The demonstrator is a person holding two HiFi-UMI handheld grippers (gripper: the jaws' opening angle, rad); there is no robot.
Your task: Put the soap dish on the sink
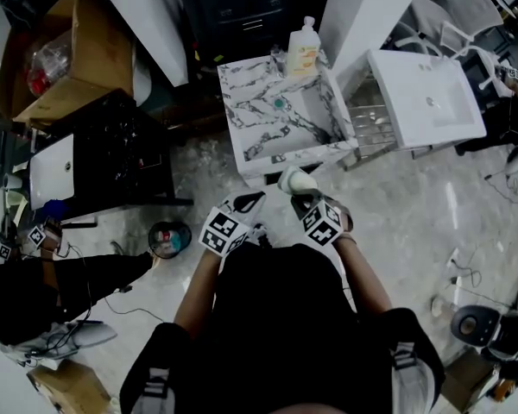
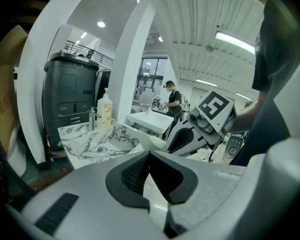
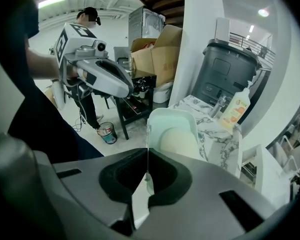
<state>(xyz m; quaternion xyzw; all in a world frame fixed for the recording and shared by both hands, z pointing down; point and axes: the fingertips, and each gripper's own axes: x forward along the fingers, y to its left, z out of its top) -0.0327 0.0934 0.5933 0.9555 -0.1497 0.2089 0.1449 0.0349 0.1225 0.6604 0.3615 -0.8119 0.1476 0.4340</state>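
Right gripper, head view: the right gripper (image 1: pixel 300 195) is in the person's right hand, its jaws closed on the soap dish (image 1: pixel 296 180), pointing toward the marble sink (image 1: pixel 250 102).
Soap dish, head view: pale green, held in the air just off the sink's near edge, not resting on it.
Left gripper, head view: the left gripper (image 1: pixel 252 203) is just beside the right one, its tips near that same edge, carrying nothing.
Sink top, head view: a soap bottle (image 1: pixel 303 48) stands upright at the back rim; a green drain (image 1: pixel 280 103) sits in the bowl.
Surroundings, head view: white basin (image 1: pixel 432 102) to the right of the marble sink; cardboard box (image 1: pixel 65 54) and black table (image 1: pixel 112 158) to the left; a small can (image 1: pixel 168 238) on the floor.
Jaws, left gripper view: the dark pads meet at their tips with nothing between them.
Beyond, left gripper view: the right gripper with its marker cube (image 2: pixel 216 108) is at the right; the marble sink, a faucet (image 2: pixel 92 119) and the soap bottle are at the left.
Jaws, right gripper view: pressed together on the thin edge of the soap dish, which stands up just past them with a rounded cream lump (image 3: pixel 177 139) in it.
Beyond, right gripper view: the marble sink and soap bottle are behind the dish; the left gripper is at the upper left, apart from the dish.
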